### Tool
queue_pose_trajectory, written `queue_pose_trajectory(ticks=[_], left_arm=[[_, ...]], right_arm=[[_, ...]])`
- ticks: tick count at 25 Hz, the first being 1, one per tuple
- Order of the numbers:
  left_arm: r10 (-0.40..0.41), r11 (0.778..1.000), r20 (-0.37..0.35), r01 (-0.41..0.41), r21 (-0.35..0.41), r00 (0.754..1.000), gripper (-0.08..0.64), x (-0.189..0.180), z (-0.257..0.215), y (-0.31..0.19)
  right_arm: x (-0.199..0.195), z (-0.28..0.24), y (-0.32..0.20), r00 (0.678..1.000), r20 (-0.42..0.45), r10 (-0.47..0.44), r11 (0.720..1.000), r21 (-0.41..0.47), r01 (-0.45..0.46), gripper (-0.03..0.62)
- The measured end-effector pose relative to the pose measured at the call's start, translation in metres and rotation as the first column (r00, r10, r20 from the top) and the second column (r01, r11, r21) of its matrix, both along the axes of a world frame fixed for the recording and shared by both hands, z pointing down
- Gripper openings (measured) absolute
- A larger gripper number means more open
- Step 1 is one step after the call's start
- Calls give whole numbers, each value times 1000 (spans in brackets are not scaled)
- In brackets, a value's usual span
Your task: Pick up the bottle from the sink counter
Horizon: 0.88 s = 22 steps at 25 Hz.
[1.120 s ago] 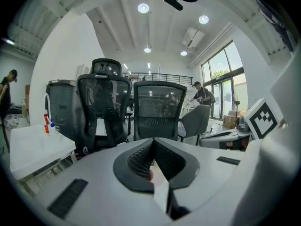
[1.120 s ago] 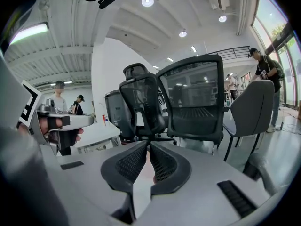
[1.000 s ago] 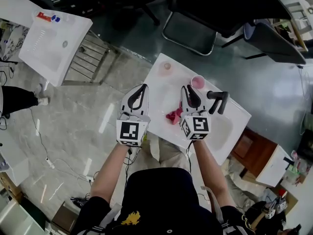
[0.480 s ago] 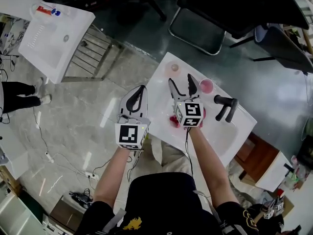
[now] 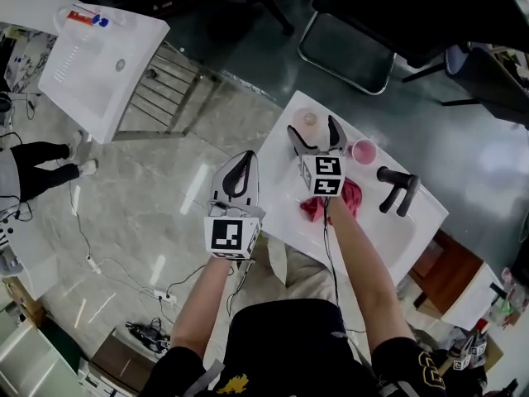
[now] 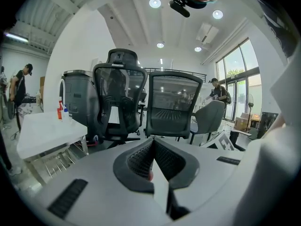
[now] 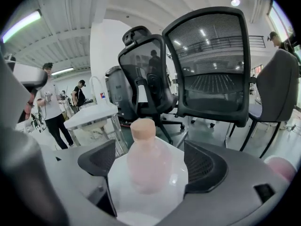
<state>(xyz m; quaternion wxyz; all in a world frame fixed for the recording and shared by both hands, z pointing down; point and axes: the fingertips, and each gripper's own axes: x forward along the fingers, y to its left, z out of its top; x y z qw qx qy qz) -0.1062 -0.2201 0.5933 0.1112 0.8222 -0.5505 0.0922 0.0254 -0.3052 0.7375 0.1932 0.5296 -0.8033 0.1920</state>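
A small pale pink bottle [image 5: 310, 120] with a tan cap stands upright at the far corner of the white sink counter [image 5: 285, 184]. My right gripper [image 5: 314, 131] hovers just short of it. In the right gripper view the bottle [image 7: 147, 160] stands between the two black pads [image 7: 203, 163]; the jaws are opening wide and neither pad touches it. My left gripper [image 5: 237, 174] hangs over the floor left of the counter. Its jaws are shut with nothing between them, as the left gripper view [image 6: 153, 144] shows.
On the counter are a pink cup [image 5: 364, 150], a crumpled pink cloth [image 5: 332, 202] under my right forearm and a black faucet [image 5: 397, 190]. A second white sink counter [image 5: 91, 64] stands at far left. Beyond stand a metal rack [image 5: 165, 98] and office chairs [image 7: 214, 65].
My right gripper moved forward from the pink cloth to the bottle and its jaws spread from shut to wide. The left gripper stayed shut and barely shifted.
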Motion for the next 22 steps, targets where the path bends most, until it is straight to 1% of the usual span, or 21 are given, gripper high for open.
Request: queue_pose_trajectory(ticks=[4, 11, 15, 18, 22], left_arm=[[-8, 1000, -6, 8, -4, 1000, 15, -1, 0, 1], [-13, 1000, 1, 13, -12, 1000, 15, -6, 3, 1], [-7, 1000, 7, 7, -11, 1000, 15, -7, 4, 0], [0, 1000, 7, 0, -12, 1000, 15, -4, 4, -1], [1, 1000, 6, -1, -5, 1000, 15, -1, 1, 1]], right_arm=[[-5, 12, -15, 998, -52, -20, 1000, 4, 20, 451], [-11, 31, -30, 997, -81, -12, 1000, 4, 12, 451], [-14, 35, -32, 994, -104, -16, 1000, -4, 16, 451], [-20, 33, -32, 989, -145, -36, 999, -10, 35, 451], [-18, 34, -30, 983, -179, -38, 999, -19, 35, 451]])
